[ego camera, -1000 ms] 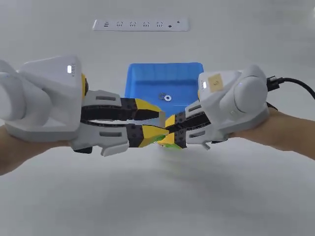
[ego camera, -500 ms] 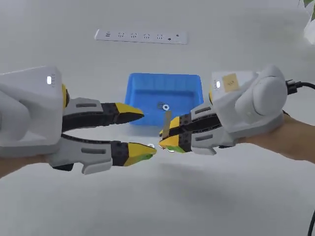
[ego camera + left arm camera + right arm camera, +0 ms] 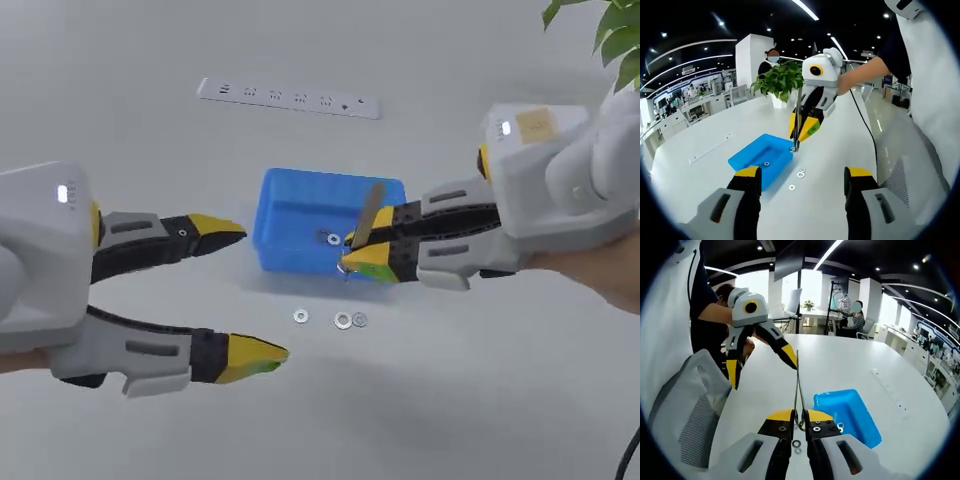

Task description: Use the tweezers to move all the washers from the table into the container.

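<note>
Metal tweezers clamped in right gripper jaws, washers lying below

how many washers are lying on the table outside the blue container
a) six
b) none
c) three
c: the head view shows three washers lying loose on the white table, just in front of the blue container.

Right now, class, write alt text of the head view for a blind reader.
The right gripper holds tweezers above the near rim of a blue container. The left gripper is open; three washers lie on the white table.
</note>
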